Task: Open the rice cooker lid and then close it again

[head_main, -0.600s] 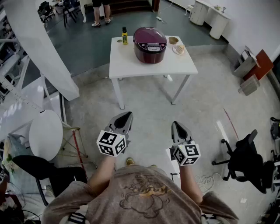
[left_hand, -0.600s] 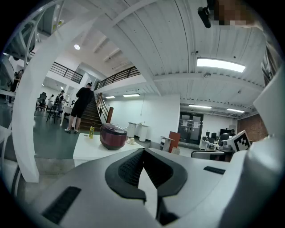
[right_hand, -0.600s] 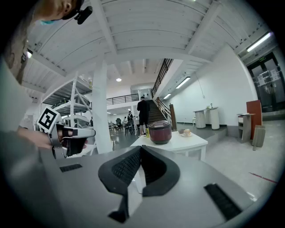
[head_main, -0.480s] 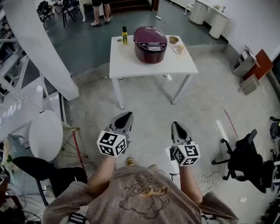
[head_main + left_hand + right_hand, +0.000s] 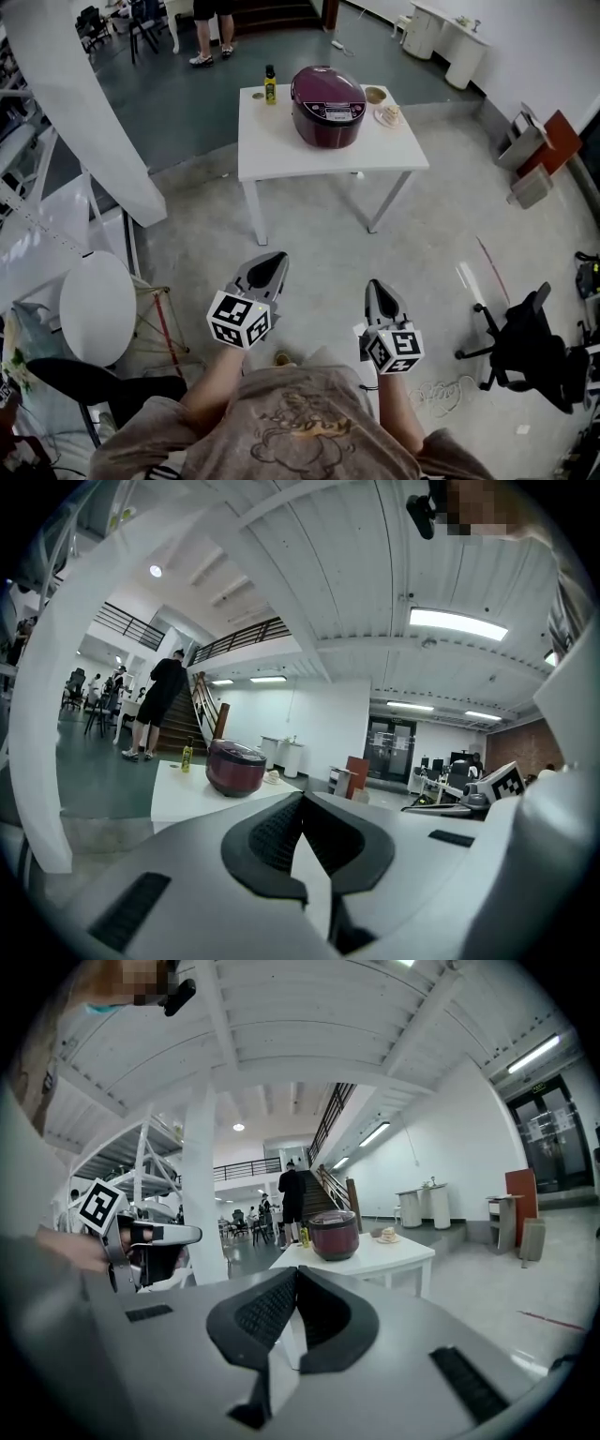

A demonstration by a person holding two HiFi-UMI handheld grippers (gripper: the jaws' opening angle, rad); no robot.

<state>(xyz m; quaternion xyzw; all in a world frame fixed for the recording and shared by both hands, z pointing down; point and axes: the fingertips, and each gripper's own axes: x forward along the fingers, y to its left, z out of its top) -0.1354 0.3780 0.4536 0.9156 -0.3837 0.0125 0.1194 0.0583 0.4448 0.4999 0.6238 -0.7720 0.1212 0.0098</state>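
A dark red rice cooker point(image 5: 329, 104) with its lid down stands on a white table point(image 5: 281, 150) far ahead of me. The left gripper view has the cooker point(image 5: 234, 767) small and far off; in the right gripper view the cooker point(image 5: 334, 1235) is also distant. My left gripper point(image 5: 270, 263) and right gripper point(image 5: 376, 289) hang side by side over the bare floor, well short of the table. Both have their tips together and hold nothing.
On the table beside the cooker stand a small yellow bottle point(image 5: 270, 85), a bowl point(image 5: 376, 95) and a plate point(image 5: 389, 116). A white pillar point(image 5: 84, 112) rises at the left, a round white table point(image 5: 97, 307) below it. An office chair point(image 5: 525, 342) sits at the right. A person point(image 5: 208, 28) stands beyond the table.
The table and cooker have shifted slightly in the head view, and both grippers sit a little lower in it. Their jaws stay together.
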